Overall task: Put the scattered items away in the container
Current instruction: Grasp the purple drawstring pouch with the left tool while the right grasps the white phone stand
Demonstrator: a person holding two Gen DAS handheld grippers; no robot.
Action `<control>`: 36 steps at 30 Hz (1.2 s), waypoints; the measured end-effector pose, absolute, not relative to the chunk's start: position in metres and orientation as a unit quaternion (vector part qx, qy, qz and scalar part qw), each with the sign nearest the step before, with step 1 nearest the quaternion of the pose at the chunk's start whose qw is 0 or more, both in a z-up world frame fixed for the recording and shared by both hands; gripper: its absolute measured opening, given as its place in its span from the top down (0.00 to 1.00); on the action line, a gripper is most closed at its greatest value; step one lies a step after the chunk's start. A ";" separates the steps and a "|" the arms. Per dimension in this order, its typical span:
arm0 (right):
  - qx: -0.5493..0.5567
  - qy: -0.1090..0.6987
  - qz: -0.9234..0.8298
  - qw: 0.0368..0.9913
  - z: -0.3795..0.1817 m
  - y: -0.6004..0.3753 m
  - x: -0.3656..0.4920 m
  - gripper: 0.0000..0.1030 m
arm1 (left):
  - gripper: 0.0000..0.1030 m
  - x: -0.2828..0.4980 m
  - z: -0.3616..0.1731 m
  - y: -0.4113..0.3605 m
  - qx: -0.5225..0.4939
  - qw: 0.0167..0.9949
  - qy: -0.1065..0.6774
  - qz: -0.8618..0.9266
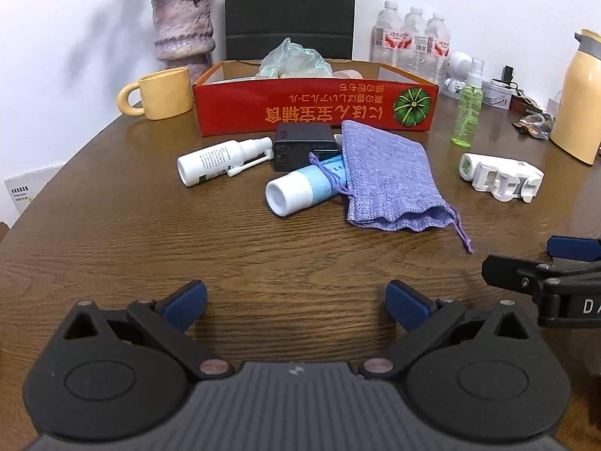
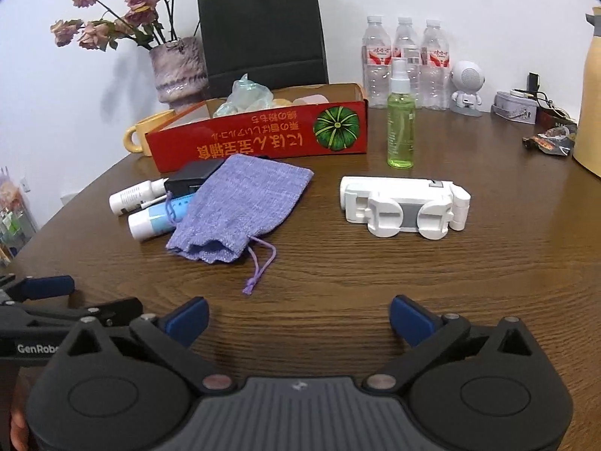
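The left gripper sits at the bottom of its view, blue pads spread wide with nothing between them, low over the wooden bench. The right gripper is likewise spread and holding nothing; "GenRobo" can be read on the other tool's arm at the lower left edge of the right wrist view.

The red cardboard box stands in the upper centre, its front printed upside down with orange Japanese characters and a green pumpkin picture; a crumpled pale green plastic bag lies inside.

Just below the box in the frame lie the scattered items: a white spray bottle with small print too fine to read, a black charger block, a blue-and-white tube and a purple drawstring pouch that partly covers the tube. At mid right are a white folding phone holder and an upright green spray bottle. Water bottles with red labels stand by the wall.
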State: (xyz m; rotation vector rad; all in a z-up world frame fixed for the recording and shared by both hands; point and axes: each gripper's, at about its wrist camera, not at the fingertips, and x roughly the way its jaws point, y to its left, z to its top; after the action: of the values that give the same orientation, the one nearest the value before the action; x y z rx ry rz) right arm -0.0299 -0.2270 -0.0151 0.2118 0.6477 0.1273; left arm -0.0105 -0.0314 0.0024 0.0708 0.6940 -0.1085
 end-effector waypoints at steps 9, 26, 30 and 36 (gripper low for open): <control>0.081 0.325 0.054 0.941 -0.015 -0.220 -0.027 0.00 | 0.00 -0.011 0.003 -0.032 0.035 0.938 0.340 -0.053; -0.067 0.277 0.046 0.958 -0.002 -0.293 0.019 0.04 | 0.00 0.062 0.014 -0.101 0.026 0.924 0.352 -0.148; -0.117 0.292 0.118 0.942 -0.001 -0.303 0.059 0.04 | 0.31 0.068 0.007 -0.117 0.073 0.928 0.339 -0.137; -0.070 0.345 0.261 0.899 -0.013 -0.312 0.103 0.20 | 0.78 0.066 0.020 -0.102 0.024 0.925 0.340 -0.166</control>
State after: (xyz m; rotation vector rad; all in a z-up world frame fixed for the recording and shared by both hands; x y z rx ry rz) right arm 0.1032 -0.3116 -0.0126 -0.1455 0.7135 0.5399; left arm 0.0662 -0.1024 0.0203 0.0483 0.6982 -0.3415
